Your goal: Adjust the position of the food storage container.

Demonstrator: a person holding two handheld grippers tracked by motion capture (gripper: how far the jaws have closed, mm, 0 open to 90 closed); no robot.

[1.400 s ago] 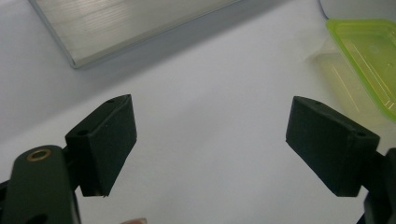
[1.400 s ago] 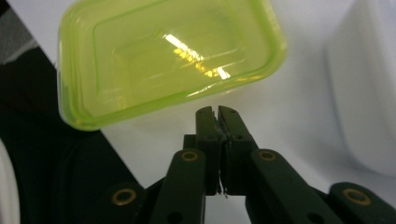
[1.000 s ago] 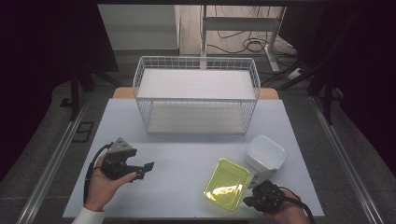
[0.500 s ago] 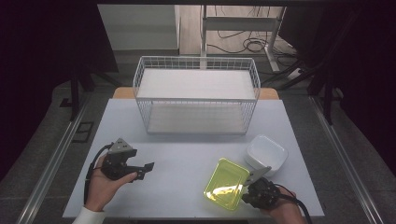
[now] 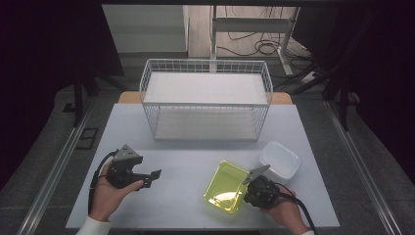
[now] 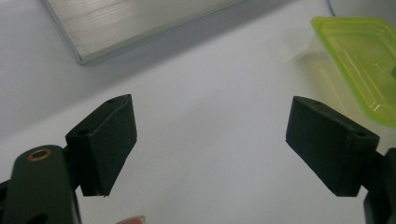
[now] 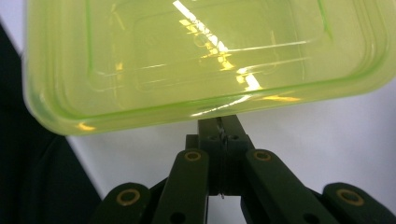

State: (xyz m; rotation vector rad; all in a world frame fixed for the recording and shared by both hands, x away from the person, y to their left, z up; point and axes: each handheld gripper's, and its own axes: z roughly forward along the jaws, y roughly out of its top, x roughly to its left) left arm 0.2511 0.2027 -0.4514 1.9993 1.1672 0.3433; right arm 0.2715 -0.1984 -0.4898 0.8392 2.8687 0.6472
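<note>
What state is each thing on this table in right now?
Translucent yellow-green plastic container: open side up, empty, rim pinched by the right hand-held gripper.
White square plastic container: on the table, beside the green one.
White wire basket: upright, empty.
Left hand-held gripper: jaws wide open, holding nothing.
Right hand-held gripper: shut on the green container's rim.

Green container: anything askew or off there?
Yes. The green container sits tilted, its near right edge lifted off the table because the right gripper is pinched shut on its rim. Nothing looks spilled or cracked. The white container sits flat beside it.
</note>
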